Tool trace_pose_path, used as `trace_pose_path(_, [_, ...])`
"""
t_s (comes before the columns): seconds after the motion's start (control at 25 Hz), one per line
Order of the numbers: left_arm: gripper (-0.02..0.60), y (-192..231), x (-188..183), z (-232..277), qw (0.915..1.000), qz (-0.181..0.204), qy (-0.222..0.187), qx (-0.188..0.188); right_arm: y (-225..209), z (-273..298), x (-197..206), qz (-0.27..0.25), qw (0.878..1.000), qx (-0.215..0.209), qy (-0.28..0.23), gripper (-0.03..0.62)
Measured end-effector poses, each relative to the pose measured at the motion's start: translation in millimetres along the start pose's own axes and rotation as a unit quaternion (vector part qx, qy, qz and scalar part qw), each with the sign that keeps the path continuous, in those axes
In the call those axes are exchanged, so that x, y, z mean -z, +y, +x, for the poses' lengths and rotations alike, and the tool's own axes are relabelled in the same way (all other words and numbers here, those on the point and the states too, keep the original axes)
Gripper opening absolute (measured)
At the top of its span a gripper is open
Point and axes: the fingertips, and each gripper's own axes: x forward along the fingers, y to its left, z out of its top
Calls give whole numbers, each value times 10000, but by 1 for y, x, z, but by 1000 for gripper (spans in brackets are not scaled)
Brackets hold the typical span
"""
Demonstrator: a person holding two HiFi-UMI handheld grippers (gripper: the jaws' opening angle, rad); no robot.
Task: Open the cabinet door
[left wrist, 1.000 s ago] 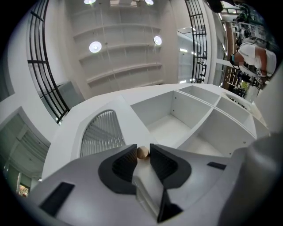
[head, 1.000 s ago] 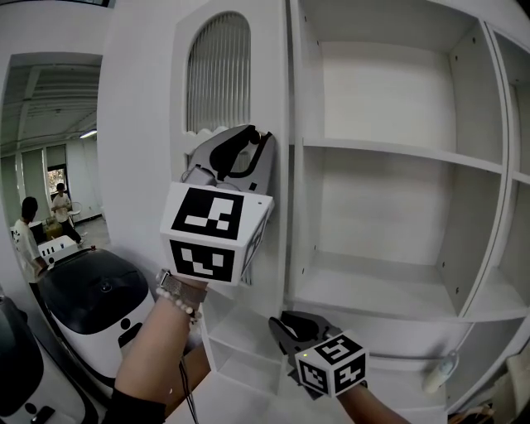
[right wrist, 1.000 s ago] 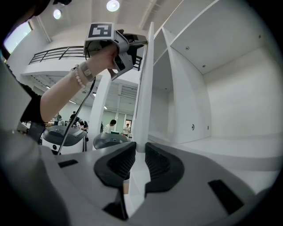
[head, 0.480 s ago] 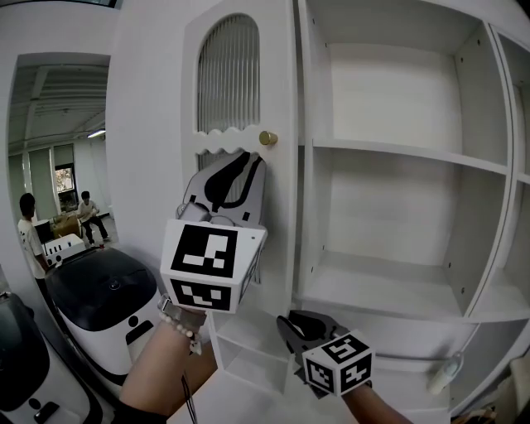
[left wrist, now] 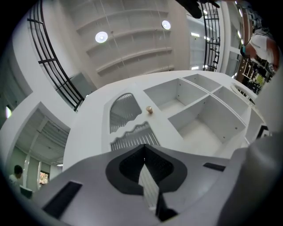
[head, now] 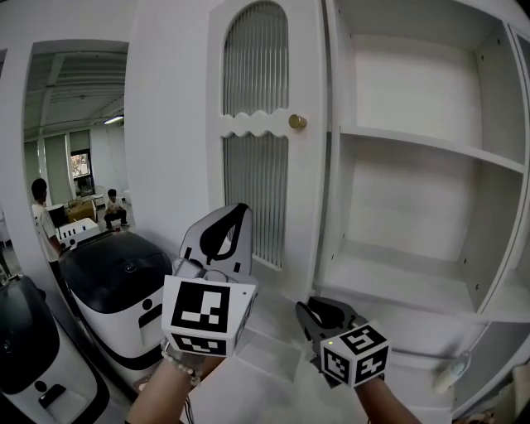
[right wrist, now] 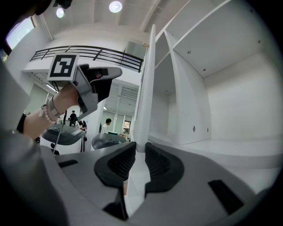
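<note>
White door [head: 310,190] upright | left hand-held gripper [left wrist: 143,147] just closed, empty | right hand-held gripper [right wrist: 139,148] parted

The cabinet door [head: 267,124] looks matt white painted wood, with ribbed panels [head: 257,199] and a shiny metal knob [head: 297,122].

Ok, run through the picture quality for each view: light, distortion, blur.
Head view: even, soft light and sharp detail; the wide lens bows the cabinet shelf, and the white cabinet door stands out little from the white wall. Left gripper view: heavy fisheye, black corners, two ceiling lights blown out. Right gripper view: same fisheye and dark corners, with a glaring ceiling light at the top.
</note>
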Motion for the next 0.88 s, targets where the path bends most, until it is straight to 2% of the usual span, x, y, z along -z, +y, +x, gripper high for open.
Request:
trace_pose_path(0.24, [2,-8,30,-47,9984,-400,374,-120,8,-2,-2,-99,9999,55,-91,72])
trace_pose_path(0.4, [2,-6,54,-76,9965,-335,702,-313,16,-5,-3,-141,9998,34,-127,72])
trace_pose_path(0.88, [2,2,83,-133,9897,-423,1152,-732,45,-9,-5,-352,9989,-177,-261,69])
